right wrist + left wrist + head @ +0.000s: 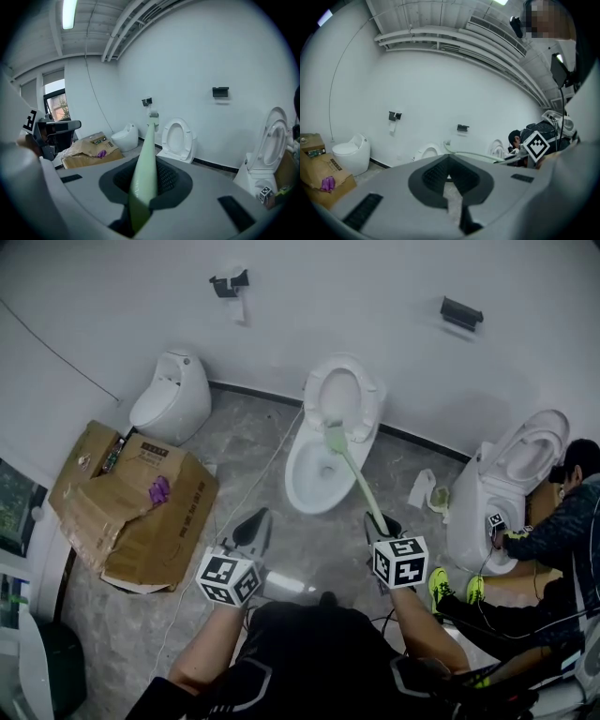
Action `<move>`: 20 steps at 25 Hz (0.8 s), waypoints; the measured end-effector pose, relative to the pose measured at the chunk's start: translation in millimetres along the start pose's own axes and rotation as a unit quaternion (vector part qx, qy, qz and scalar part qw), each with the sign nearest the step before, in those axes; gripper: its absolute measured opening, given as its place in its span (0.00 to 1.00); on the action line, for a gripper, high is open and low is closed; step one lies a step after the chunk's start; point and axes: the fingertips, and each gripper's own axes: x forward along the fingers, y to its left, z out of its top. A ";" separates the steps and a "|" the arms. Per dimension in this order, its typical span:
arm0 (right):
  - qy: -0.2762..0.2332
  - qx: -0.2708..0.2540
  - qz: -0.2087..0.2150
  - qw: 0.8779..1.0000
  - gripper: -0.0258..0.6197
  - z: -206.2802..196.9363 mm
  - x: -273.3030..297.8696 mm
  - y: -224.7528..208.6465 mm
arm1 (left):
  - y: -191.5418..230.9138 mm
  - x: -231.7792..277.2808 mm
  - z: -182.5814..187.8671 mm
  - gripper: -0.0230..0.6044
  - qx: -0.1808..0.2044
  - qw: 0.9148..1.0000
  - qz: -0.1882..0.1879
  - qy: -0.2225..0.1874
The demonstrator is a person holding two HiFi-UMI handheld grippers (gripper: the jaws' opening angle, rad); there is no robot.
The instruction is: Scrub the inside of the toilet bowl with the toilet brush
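1. Floor (244, 451): grey stone-pattern tiles, running up to the white wall;
2. Centre: white toilet (314, 479), lid raised;
3. Left: small white toilet (171, 399); crumpled cardboard box (141, 521) near it;
4. Right: second white toilet (487, 512), lid raised; white paper (420, 489) between the centre and right toilets.

I can't read any text from here. The cardboard box (141, 512) carries dark print, but it's too small to make out.

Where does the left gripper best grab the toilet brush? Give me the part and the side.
I'd grip the toilet brush on the bare middle of its handle, ahead of the right gripper, which is shut on the lower end. Come from the left with the left gripper, jaws opened first: the thin handle slants up over the toilet, its left flank free.
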 end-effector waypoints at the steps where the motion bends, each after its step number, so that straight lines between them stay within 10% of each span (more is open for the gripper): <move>1: 0.000 -0.001 0.001 1.000 0.14 2.0 2.7 -4.5 | 0.0 4.2 1.4 0.05 0.002 1.000 0.002 0.002; 20: 0.019 0.015 -0.021 0.999 0.14 16.7 58.7 -32.3 | 32.4 75.6 2.5 0.05 0.003 0.999 -0.037 0.022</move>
